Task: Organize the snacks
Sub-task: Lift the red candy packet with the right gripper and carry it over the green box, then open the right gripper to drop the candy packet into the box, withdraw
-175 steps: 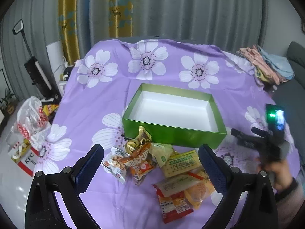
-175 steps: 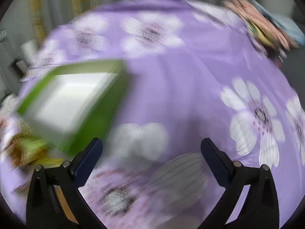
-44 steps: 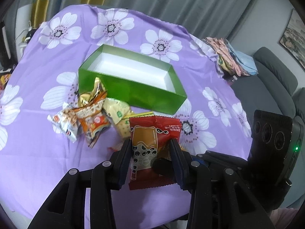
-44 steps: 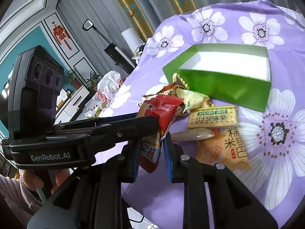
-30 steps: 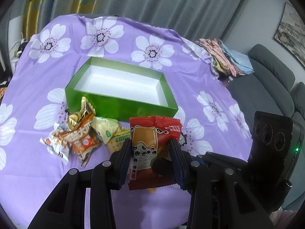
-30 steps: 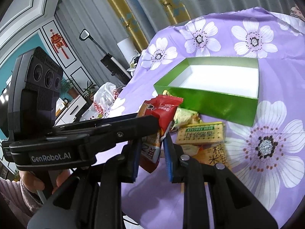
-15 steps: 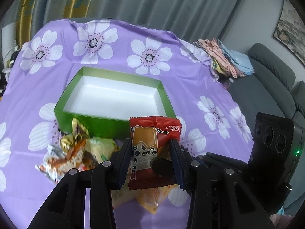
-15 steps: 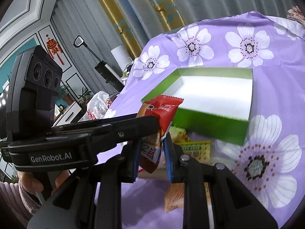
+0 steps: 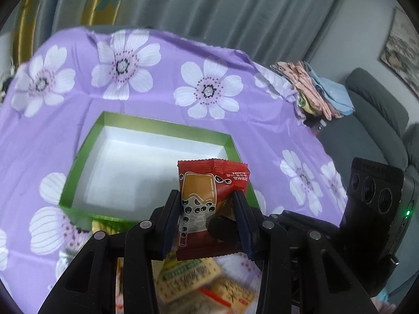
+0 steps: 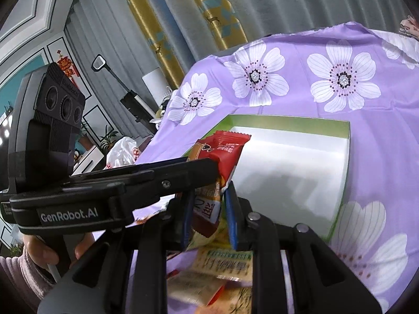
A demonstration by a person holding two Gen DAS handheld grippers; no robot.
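The left gripper point(image 9: 207, 217) is clamped narrowly on a red milk-tea snack packet point(image 9: 209, 188), and the right gripper point(image 10: 208, 209) is pinched on the same packet from the other side, so the packet is held between both tools. The packet is carried upright, its long axis vertical and its crimped top edge uppermost. The green box point(image 9: 86, 141) with the white floor lies directly ahead of and below the packet; in the left wrist view the packet is seen over the box's near wall, toward the right end. Neither hand is markedly nearer. It is judged that a short carry forward over the rim is what placement depends on. Loose snack packets point(image 9: 188, 274) are left on the purple floral cloth point(image 9: 157, 99), just before the box.
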